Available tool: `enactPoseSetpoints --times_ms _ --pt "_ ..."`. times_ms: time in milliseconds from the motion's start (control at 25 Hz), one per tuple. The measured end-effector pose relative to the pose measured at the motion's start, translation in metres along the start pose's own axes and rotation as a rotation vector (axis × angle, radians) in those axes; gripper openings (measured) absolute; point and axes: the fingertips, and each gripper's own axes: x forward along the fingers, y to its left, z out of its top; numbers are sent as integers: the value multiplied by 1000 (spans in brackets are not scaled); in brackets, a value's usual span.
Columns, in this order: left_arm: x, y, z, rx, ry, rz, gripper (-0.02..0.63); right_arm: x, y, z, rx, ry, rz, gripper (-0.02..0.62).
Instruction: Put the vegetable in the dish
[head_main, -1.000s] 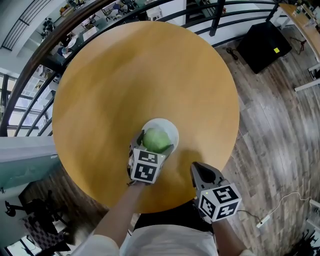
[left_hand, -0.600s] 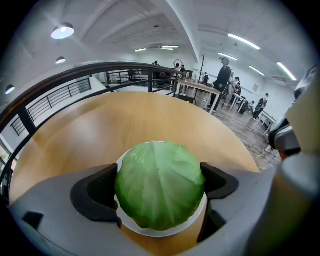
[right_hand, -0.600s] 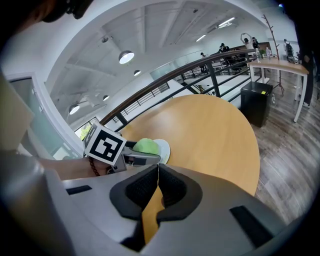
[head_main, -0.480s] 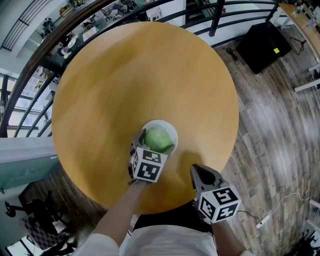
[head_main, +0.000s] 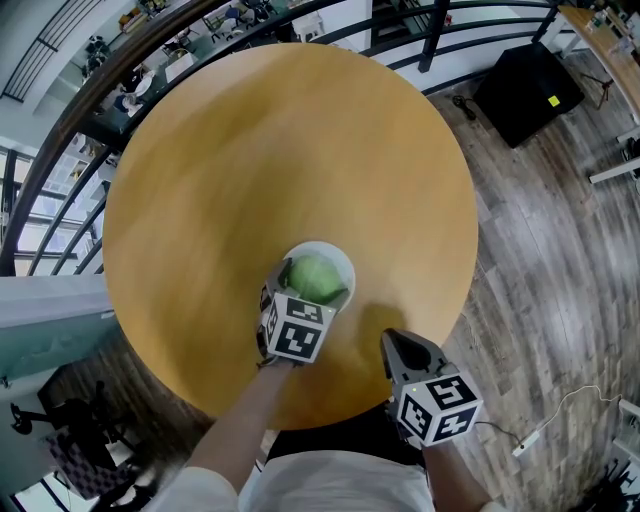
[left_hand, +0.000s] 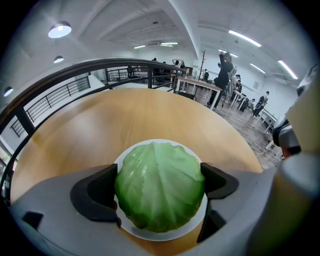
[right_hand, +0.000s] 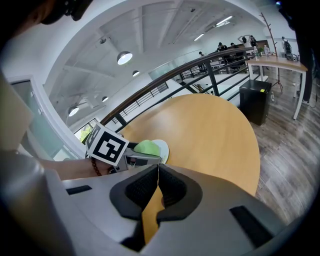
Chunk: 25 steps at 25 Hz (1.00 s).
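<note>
Cabbage (left_hand: 160, 185), a single green head, sits over the white dish (left_hand: 150, 143) near the 6 o'clock edge of the round wooden table (head_main: 250, 150); the left gripper (head_main: 310, 284) has its jaws clamped on the head's two sides; whether the head already bears on the dish cannot be told; the right gripper (right_hand: 156, 180), jaws together and empty, hangs at 5 o'clock from the dish; placement judged nearly complete, release and withdrawal remaining; count: one cabbage, one dish, one table, two grippers

Head view looks steeply down; all views share the dish (head_main: 320, 246).
</note>
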Motion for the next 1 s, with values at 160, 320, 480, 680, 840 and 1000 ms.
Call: enactPoseSetpoints --times_ms 160,320,480,680,840,1000 --pt "2 1 0 1 4 1 503 0 -1 0 3 0 -1 25" --pt "1 1 -1 -17 2 -5 503 -1 1 -1 4 0 0 25" --pt "2 1 0 -16 9 -15 503 0 1 1 5 -3 1 25" --pt "2 -1 1 -10 10 -16 503 -2 0 1 10 -6 6 25" --pt "3 2 0 -4 7 -17 503 1 2 2 9 -7 9 25" --pt "-1 2 -1 -9 1 -16 503 -1 3 3 8 -12 9 25"
